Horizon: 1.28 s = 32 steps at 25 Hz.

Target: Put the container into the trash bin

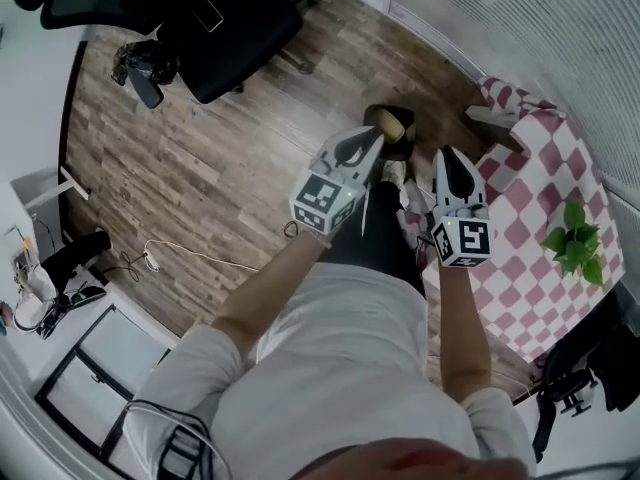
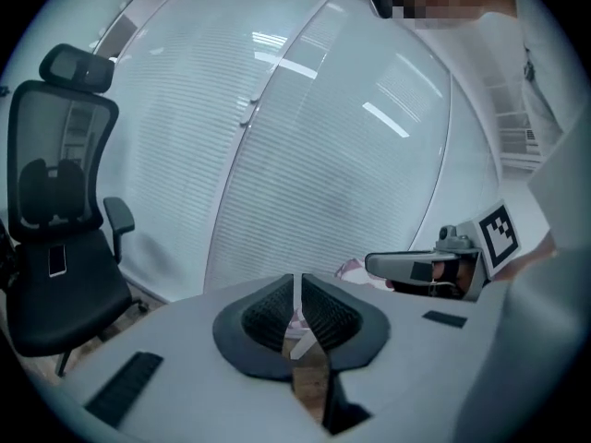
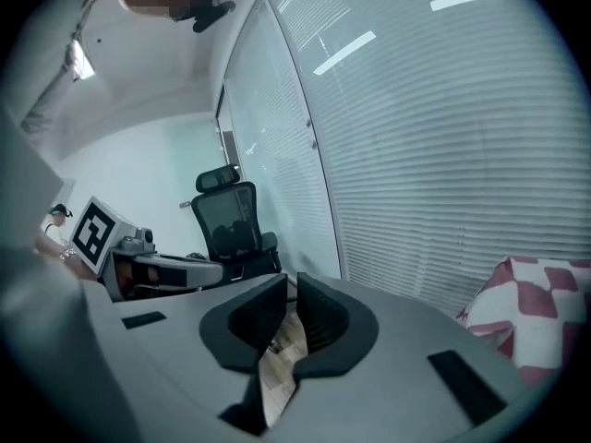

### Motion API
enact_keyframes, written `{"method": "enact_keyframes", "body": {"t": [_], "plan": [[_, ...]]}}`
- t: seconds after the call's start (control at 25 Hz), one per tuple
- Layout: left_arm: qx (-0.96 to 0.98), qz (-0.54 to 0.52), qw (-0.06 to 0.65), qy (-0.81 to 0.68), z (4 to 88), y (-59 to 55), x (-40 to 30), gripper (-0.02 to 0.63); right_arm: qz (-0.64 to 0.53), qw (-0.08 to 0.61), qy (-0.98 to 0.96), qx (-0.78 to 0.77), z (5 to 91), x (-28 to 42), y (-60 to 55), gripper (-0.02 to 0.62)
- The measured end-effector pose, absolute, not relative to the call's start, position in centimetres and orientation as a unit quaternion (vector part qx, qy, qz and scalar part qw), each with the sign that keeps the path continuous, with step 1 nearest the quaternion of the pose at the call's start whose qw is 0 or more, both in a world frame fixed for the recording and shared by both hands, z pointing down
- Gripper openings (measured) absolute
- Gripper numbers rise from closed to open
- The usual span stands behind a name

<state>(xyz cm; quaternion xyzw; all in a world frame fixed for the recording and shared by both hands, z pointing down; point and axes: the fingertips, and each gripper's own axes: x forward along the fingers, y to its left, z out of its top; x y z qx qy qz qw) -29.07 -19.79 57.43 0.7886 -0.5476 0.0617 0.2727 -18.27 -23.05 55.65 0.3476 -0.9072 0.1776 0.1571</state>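
Hovering over the wood floor beside the checked table, the left gripper and right gripper are closing their empty jaws.

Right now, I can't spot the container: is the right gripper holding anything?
Empty: the right gripper is closing its jaws, only floor showing between them.

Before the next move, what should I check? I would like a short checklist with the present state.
1. Left gripper empty: ok, jaws closing on nothing.
2. Right gripper empty: ok, jaws closing on nothing.
3. Container in view: not ok, none seen.
4. Trash bin located: cannot tell; the dark object on the floor ahead is unclear.
5. Grippers apart from each other: ok.
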Motion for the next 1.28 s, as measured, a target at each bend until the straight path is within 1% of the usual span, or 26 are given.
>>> {"method": "enact_keyframes", "body": {"t": [0.28, 0.6, 0.72, 0.92, 1.28], "plan": [[0.823, 0.039, 0.208, -0.527, 47.6, -18.6, -28.0, 0.041, 0.16, 0.133, -0.914, 0.349, 47.4, -18.5, -21.4, 0.046], [0.847, 0.004, 0.169, -0.505, 39.9, -16.4, -26.7, 0.032, 0.118, 0.101, -0.929, 0.335, 38.7, -19.4, -18.9, 0.041], [0.853, -0.011, 0.151, -0.5, 36.9, -15.6, -26.2, 0.031, 0.125, 0.091, -0.932, 0.328, 36.8, -19.5, -17.1, 0.04], [0.863, -0.024, 0.115, -0.491, 33.1, -15.0, -26.1, 0.031, 0.128, 0.083, -0.937, 0.314, 34.7, -19.7, -15.0, 0.04], [0.874, -0.059, 0.079, -0.476, 27.3, -14.1, -26.1, 0.031, 0.063, 0.065, -0.955, 0.284, 26.5, -21.8, -13.8, 0.037]]}}
